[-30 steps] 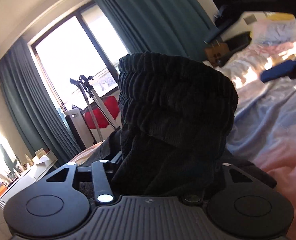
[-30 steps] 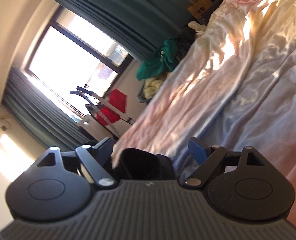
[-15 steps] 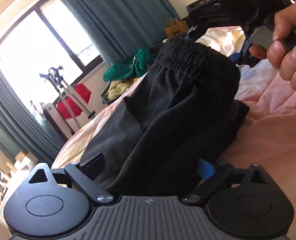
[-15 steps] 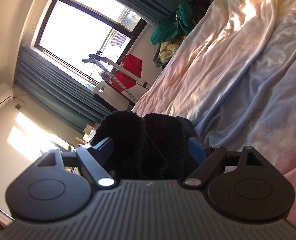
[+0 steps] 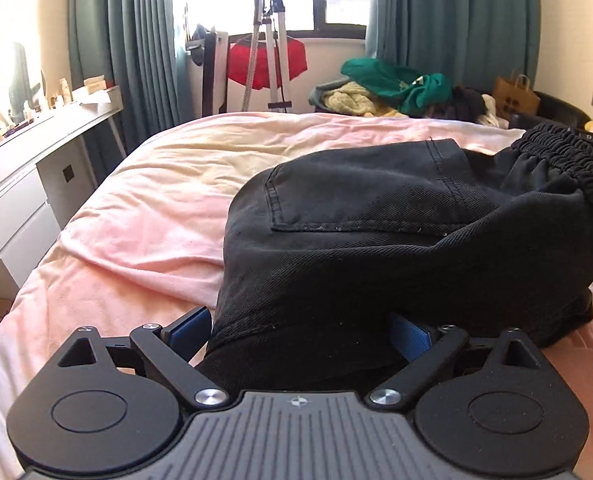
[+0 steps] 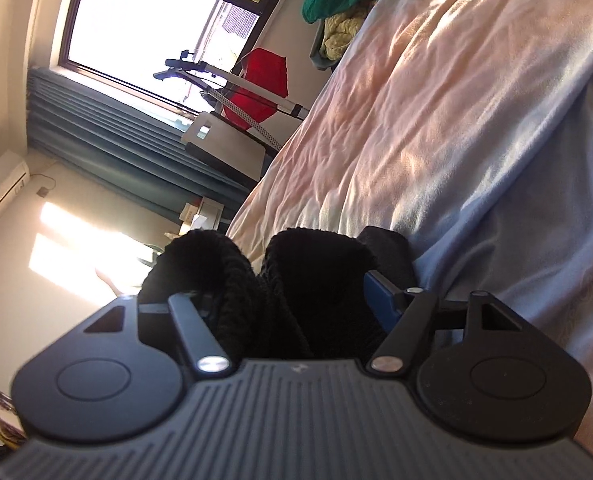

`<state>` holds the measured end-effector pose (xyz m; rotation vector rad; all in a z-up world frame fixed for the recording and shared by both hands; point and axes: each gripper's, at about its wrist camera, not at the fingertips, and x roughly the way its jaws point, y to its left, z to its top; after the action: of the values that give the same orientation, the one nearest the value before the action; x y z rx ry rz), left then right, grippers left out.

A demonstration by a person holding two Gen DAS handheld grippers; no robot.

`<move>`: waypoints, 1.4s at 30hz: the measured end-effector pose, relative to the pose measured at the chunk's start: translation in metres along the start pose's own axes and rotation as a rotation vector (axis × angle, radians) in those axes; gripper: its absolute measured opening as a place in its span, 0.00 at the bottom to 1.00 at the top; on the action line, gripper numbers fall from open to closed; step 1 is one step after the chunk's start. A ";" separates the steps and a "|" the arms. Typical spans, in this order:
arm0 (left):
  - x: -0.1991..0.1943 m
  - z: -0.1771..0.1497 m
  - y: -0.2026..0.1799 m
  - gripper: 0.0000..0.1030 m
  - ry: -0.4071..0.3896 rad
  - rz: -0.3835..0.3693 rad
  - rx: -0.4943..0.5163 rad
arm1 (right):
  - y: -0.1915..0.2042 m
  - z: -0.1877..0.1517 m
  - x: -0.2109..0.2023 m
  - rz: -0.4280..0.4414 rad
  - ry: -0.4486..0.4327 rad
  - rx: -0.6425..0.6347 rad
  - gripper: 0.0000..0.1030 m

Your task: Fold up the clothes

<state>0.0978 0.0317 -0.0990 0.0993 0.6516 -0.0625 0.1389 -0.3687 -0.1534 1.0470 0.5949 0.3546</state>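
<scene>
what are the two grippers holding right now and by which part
Both hold the black pants. The left gripper has a fold of the body fabric between its fingers; the right gripper has the bunched elastic waistband.

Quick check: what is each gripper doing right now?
Left gripper: fingers spread wide around the black trousers; grip cannot be told.
Right gripper: shut on the trousers' bunched waistband.

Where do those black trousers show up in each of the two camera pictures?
Left wrist view: the black trousers fill the centre and right, lying on the pink bed cover, their near end between the left tool's fingers.
Right wrist view: only a bunched black fold, low centre, between the right tool's fingers.
Shared landmark: the red cloth under the window.
</scene>
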 end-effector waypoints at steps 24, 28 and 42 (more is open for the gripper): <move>-0.020 -0.018 -0.004 0.92 0.003 -0.067 -0.141 | -0.019 -0.001 -0.027 -0.132 -0.190 0.054 0.22; -0.026 -0.022 0.002 0.92 0.017 -0.082 -0.167 | 0.002 -0.018 -0.066 -0.222 -0.274 0.059 0.36; -0.053 -0.032 0.032 0.87 -0.001 -0.095 -0.256 | 0.060 -0.102 -0.100 -0.230 -0.242 -0.131 0.83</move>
<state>0.0388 0.0690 -0.0897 -0.1788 0.6583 -0.0695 -0.0027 -0.3234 -0.1084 0.8696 0.4616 0.0624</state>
